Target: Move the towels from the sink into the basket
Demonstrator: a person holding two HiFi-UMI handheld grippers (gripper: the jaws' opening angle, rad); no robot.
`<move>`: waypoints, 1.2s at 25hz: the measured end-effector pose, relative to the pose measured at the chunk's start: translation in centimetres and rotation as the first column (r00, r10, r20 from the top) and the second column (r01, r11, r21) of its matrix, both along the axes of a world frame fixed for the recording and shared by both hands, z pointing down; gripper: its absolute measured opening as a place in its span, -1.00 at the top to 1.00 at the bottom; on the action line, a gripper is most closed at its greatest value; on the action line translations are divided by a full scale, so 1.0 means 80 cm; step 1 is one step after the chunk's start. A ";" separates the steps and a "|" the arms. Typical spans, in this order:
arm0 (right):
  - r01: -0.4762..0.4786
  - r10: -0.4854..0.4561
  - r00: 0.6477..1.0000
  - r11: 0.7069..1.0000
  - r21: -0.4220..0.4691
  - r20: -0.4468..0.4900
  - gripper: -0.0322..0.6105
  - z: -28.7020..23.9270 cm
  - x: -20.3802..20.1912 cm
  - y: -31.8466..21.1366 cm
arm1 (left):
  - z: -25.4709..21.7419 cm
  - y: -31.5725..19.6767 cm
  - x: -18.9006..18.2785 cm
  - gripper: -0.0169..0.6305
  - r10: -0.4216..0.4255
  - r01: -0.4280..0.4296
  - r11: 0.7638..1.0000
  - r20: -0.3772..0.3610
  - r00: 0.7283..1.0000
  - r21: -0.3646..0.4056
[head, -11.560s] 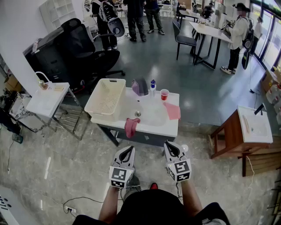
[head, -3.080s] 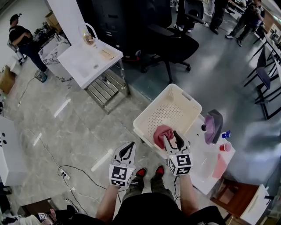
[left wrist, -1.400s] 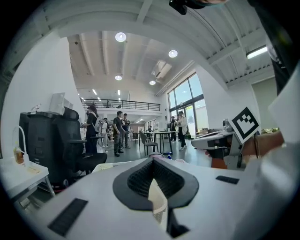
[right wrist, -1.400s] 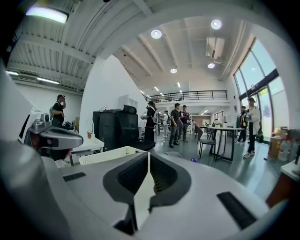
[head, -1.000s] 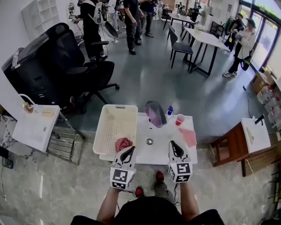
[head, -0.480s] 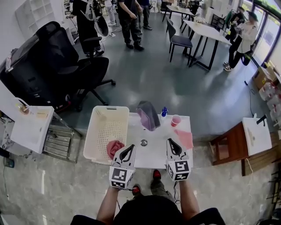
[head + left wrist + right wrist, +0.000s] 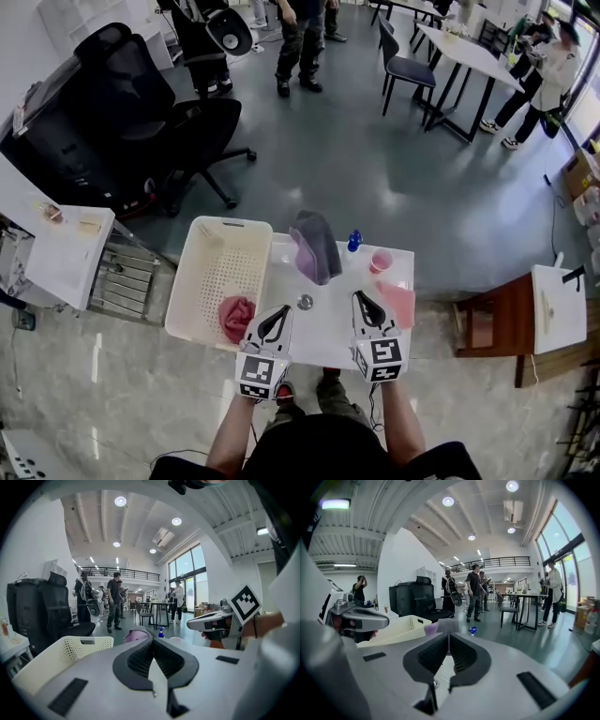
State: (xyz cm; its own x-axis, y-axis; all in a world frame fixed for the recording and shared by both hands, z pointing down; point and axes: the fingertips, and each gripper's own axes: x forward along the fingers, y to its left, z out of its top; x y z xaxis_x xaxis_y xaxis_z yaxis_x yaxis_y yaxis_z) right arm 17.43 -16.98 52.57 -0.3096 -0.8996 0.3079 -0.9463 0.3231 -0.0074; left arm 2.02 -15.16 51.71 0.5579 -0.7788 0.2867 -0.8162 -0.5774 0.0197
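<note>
1. The left gripper and right gripper hover over the sink top's near edge, both with jaws closed on nothing.
2. A red towel lies in the basket's near right corner.
3. A pink towel rests at the sink top's right edge, possibly overhanging it.

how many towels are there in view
3: a red towel in the basket, a pink towel on the sink's right edge, a purple-grey towel at its back. More may be hidden.
</note>
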 end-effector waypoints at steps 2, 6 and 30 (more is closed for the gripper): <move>0.019 -0.019 1.000 1.000 -0.015 0.010 0.78 0.010 0.002 -0.011 | 0.005 -0.008 0.007 0.93 -0.010 0.010 1.000 0.001 1.000 -0.011; 0.053 -0.052 0.998 0.998 -0.043 0.025 0.78 0.029 0.004 -0.033 | 0.022 -0.023 0.015 0.92 -0.038 0.038 0.998 0.008 0.999 -0.040; 0.234 -0.199 0.955 0.961 -0.150 0.218 0.35 0.103 -0.012 -0.094 | 0.086 -0.071 0.034 0.93 -0.118 0.125 0.981 0.053 0.992 -0.150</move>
State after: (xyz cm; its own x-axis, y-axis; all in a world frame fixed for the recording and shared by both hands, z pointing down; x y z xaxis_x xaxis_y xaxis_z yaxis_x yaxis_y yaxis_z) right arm 16.50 -24.48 60.83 -0.5617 -0.7430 0.3640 -0.8272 0.4971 -0.2619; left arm 4.71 -20.83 58.62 0.4458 -0.7854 0.4294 -0.8822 -0.4667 0.0622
